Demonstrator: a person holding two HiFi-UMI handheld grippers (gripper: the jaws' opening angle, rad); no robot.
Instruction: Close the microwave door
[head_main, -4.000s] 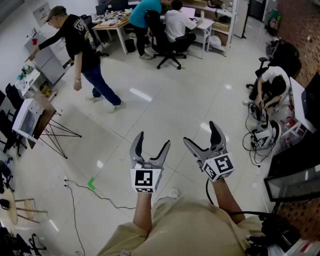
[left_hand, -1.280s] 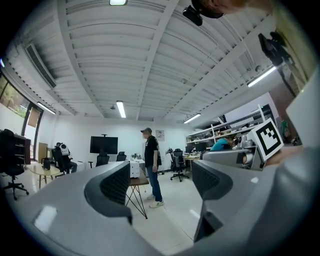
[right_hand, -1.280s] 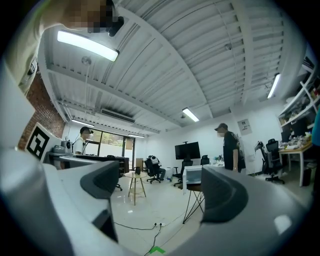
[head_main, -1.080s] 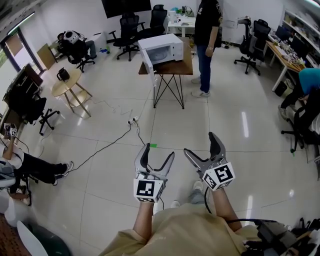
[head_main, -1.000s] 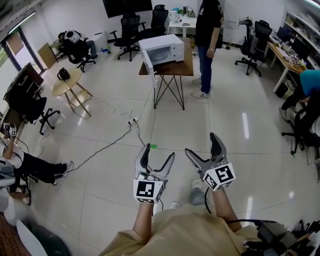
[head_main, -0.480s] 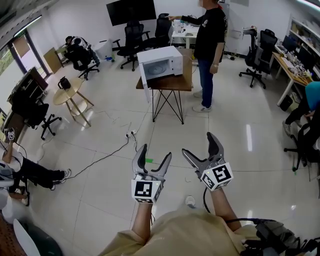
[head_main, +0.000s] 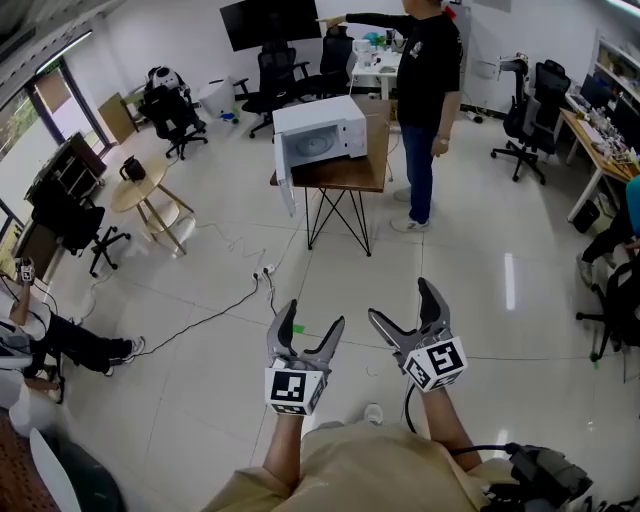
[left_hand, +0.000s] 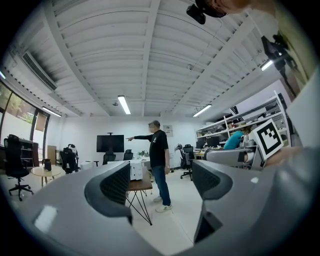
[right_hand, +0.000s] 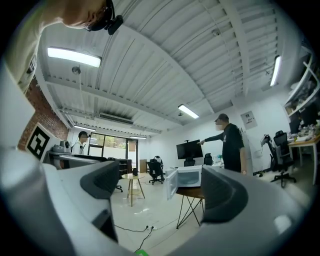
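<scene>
Microwave (head_main: 320, 130) stood on a small wooden table (head_main: 345, 176) with black wire legs, well ahead of both grippers across a white tiled floor (head_main: 190, 390). Its door (head_main: 284, 178) hung open on the left side of the box. A person in a black shirt (head_main: 428, 85) stood just beside the table's right end, one arm stretched out level. A cable (head_main: 195, 322) ran over the tiles from a power strip (head_main: 266, 270) near the table legs. Office chairs (head_main: 170, 112), a round side table (head_main: 140, 183) and a dark wall screen (head_main: 268, 20) lined the far side of the room.

The left gripper (head_main: 312, 322) and the right gripper (head_main: 403, 306) were held side by side low in the head view, each with its jaws spread apart and nothing between them. The left gripper view showed only the far table and the standing person through the gap; the right gripper view showed the microwave and its open door there, far off.

Four seconds before, the head view had faced another part of the room, with desks and no microwave. A second before, the microwave had looked smaller and sat higher in the view, and the standing person's arm had hung down. The jaws stood as wide then as now.
</scene>
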